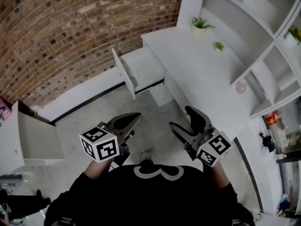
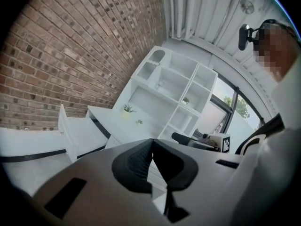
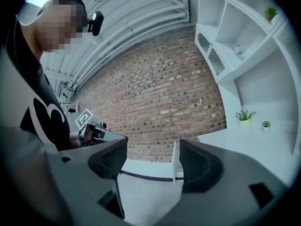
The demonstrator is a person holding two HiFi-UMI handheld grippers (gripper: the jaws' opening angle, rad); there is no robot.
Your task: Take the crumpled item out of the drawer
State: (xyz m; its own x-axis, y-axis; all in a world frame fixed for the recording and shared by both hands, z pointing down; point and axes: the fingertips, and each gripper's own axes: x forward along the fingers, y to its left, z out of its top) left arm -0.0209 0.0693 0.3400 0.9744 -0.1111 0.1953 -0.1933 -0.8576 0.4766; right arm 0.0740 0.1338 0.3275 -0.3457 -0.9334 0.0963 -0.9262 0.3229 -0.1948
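The white desk's drawer (image 1: 141, 65) stands pulled out toward the brick wall, its front panel (image 1: 123, 72) on edge. Inside it I make out only a faint pale shape (image 1: 136, 72); I cannot tell whether it is the crumpled item. Both grippers hang well short of the drawer, over the floor in front of the person. My left gripper (image 1: 135, 117) is shut, its dark pads meeting with nothing between them (image 2: 151, 146). My right gripper (image 1: 181, 118) is open, its jaws wide apart and empty (image 3: 153, 150). The drawer also appears in the left gripper view (image 2: 80, 132), and its front panel in the right gripper view (image 3: 175, 163).
Two small green plants (image 1: 202, 24) (image 1: 218, 46) stand on the desk top (image 1: 197, 65). White shelving (image 1: 249, 32) rises behind the desk, with a pink round thing (image 1: 241, 87) on it. A brick wall (image 1: 70, 32) lies beyond the drawer. A low white cabinet (image 1: 28, 135) stands at the left.
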